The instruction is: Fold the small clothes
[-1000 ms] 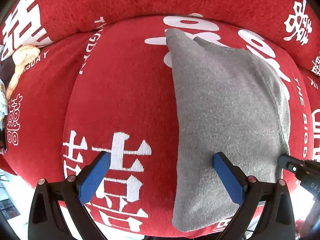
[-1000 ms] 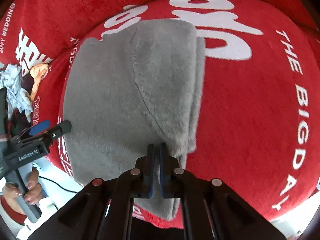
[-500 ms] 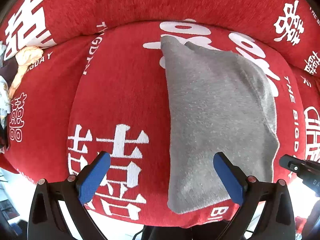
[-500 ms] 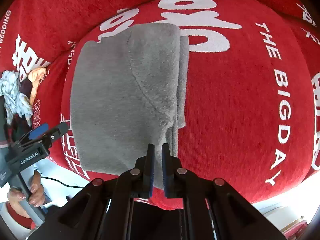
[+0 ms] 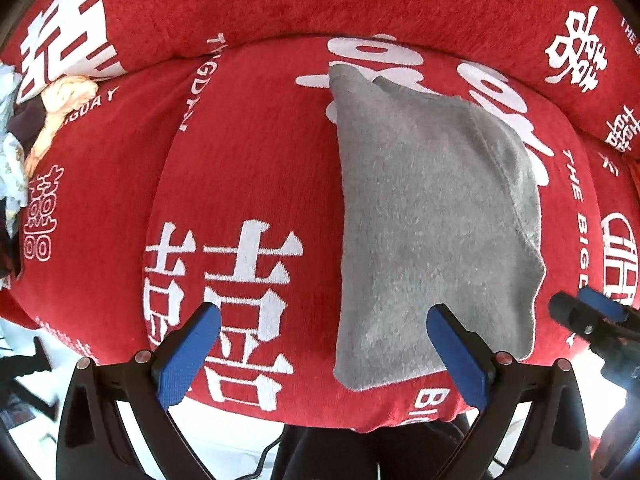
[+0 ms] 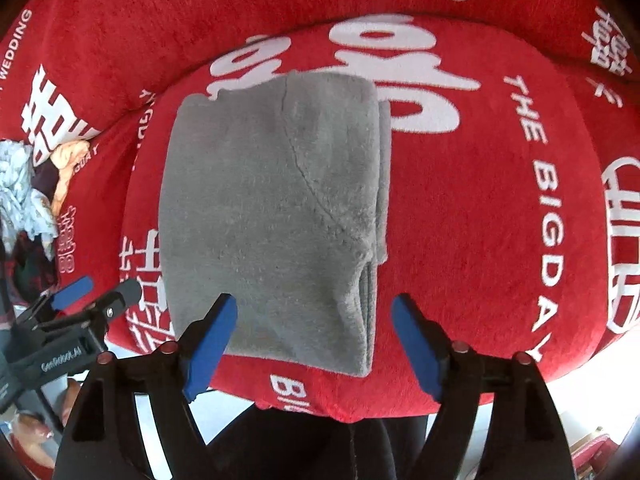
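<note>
The right hand-held gripper (image 6: 314,340), pinched on the near edge of the folded grey fleece garment (image 6: 272,216) a second ago, has let go and risen; its blue pads are spreading apart with nothing pressed between them. The garment lies flat on the red sofa cushion with white lettering (image 6: 500,208), its layered edges to the right. The left hand-held gripper (image 5: 320,354) hovers wide open above the garment's left edge. A pile of crumpled clothes (image 5: 24,128) sits far left.

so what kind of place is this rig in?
Most likely a home living room: a sofa under a red cover printed with wedding lettering, a folded grey garment on the seat, and a heap of unfolded clothes at one end.
</note>
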Action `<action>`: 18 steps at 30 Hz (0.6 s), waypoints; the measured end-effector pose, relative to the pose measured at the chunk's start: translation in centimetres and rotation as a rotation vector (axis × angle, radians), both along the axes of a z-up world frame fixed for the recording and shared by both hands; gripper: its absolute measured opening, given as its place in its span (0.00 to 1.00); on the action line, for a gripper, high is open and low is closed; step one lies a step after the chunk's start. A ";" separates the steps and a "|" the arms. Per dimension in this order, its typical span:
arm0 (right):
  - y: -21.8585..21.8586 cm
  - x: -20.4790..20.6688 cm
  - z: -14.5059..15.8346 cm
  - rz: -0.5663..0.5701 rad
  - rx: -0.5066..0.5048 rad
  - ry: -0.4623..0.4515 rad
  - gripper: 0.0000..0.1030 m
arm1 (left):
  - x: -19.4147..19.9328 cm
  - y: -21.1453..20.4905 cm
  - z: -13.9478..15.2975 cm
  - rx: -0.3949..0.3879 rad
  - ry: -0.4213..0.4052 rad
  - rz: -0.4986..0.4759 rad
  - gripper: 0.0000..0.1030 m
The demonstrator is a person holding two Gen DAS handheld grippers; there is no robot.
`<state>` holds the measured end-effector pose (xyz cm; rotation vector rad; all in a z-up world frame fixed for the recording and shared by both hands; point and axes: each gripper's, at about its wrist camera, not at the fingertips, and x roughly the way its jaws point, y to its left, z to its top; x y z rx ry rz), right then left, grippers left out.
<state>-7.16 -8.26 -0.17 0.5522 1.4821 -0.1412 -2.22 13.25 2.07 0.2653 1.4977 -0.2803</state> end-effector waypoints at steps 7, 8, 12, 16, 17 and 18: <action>0.3 0.4 0.6 -0.024 -0.024 0.000 1.00 | -0.5 0.0 0.3 0.022 -0.012 -0.021 1.00; 0.3 0.4 0.5 -0.026 -0.019 0.006 1.00 | -0.4 -0.1 0.3 0.023 -0.012 -0.024 1.00; 0.5 0.4 0.3 -0.021 -0.035 0.040 1.00 | -0.3 0.0 0.3 0.022 -0.010 -0.021 1.00; 0.6 0.4 0.3 -0.010 -0.035 0.055 1.00 | -0.3 0.0 0.3 0.024 -0.013 -0.021 1.00; 0.6 0.5 0.4 -0.006 -0.036 0.058 1.00 | -0.3 0.0 0.3 0.023 -0.013 -0.021 1.00; 0.6 0.5 0.4 -0.003 -0.037 0.059 1.00 | -0.4 0.0 0.3 0.023 -0.012 -0.021 1.00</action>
